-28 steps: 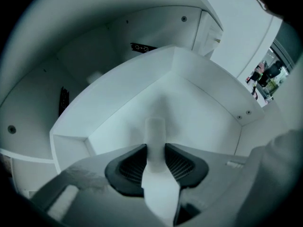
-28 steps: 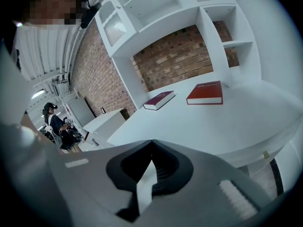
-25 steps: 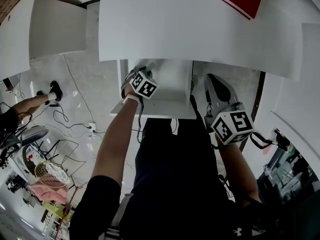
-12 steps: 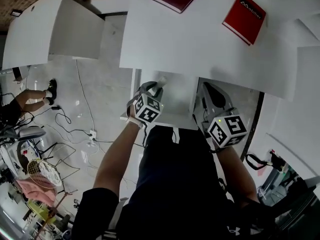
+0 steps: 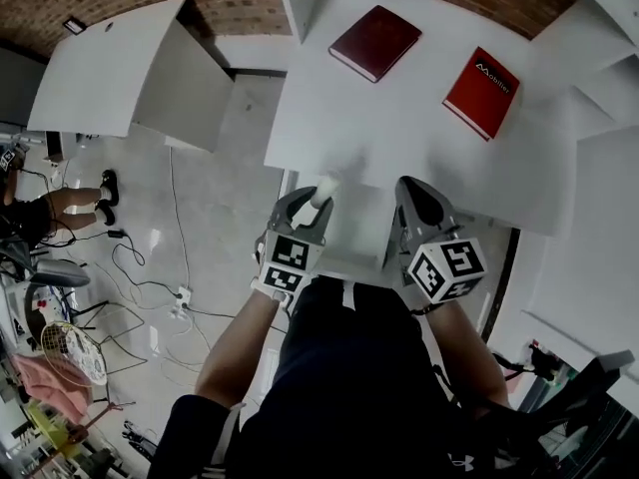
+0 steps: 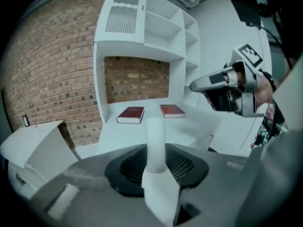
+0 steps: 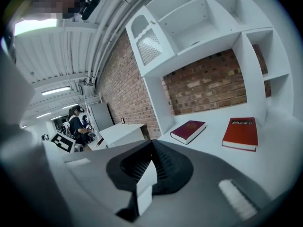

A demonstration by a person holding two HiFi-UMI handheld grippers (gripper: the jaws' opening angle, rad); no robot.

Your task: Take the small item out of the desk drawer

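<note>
Head view: left hand-held gripper [image 5: 312, 206] is clamped on a small white item [image 5: 321, 188], raised just at the front edge of the white tabletop [image 5: 329, 118] and above the desk drawer [image 5: 361, 223]. Right hand-held gripper [image 5: 417, 196] is alongside, across the drawer. Two books lie on the tabletop: dark red [image 5: 374, 43] and bright red [image 5: 481, 93].

Left gripper view: jaws pinch the item [image 6: 155, 136] – a white cylinder, standing upright.

Right gripper view: right hand-held gripper [image 7: 150, 155] – jaws together, nothing between them.
</note>
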